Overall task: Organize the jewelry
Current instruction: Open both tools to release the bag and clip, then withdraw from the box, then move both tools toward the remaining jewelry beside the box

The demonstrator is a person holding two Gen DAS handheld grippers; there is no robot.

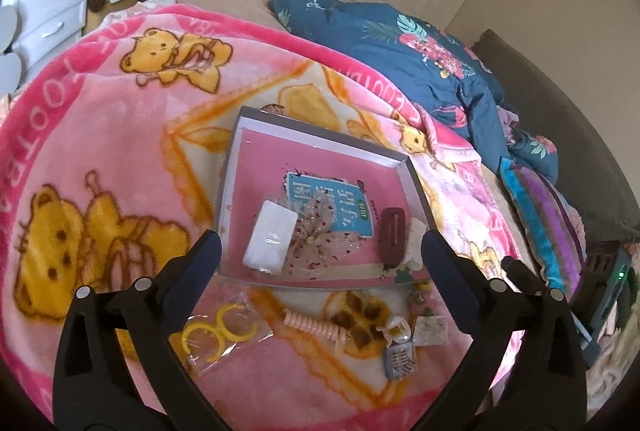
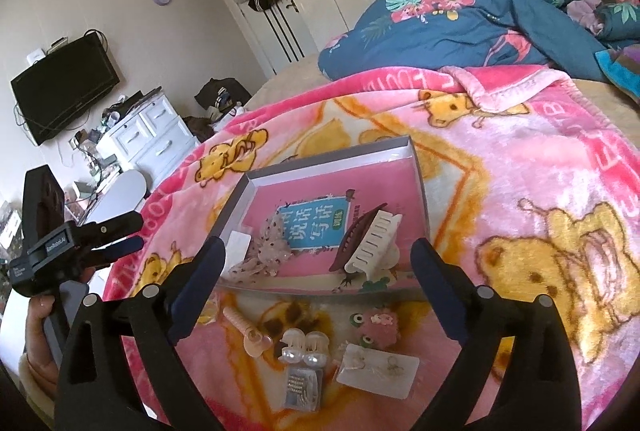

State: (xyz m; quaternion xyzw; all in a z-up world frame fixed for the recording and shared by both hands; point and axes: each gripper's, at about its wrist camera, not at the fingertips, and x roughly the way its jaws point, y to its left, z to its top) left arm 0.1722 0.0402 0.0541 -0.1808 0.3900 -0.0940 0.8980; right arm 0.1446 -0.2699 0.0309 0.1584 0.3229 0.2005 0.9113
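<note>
A shallow grey box [image 1: 412,179] [image 2: 418,171] with a pink book cover inside lies on the bed. In it are a white pouch [image 1: 270,239], a sheer bow [image 1: 320,231] [image 2: 268,251], a maroon hair clip [image 1: 394,233] [image 2: 354,235] and a white claw clip [image 2: 378,239]. In front of the box lie yellow rings in a bag [image 1: 220,331], a pink spiral tie [image 1: 316,327] [image 2: 240,323], a pearl clip [image 2: 304,347], a comb packet [image 1: 400,357] [image 2: 300,387], an earring card [image 2: 378,369] and a pink frog scrunchie [image 2: 380,323]. My left gripper [image 1: 320,251] [image 2: 120,235] and right gripper [image 2: 318,255] are open and empty above these.
A pink bear blanket [image 1: 100,151] [image 2: 540,191] covers the bed. A blue floral duvet [image 1: 420,59] [image 2: 480,19] is bunched behind. A striped cloth [image 1: 544,227] lies right. White drawers [image 2: 148,135] and a wall TV [image 2: 64,87] stand left of the bed.
</note>
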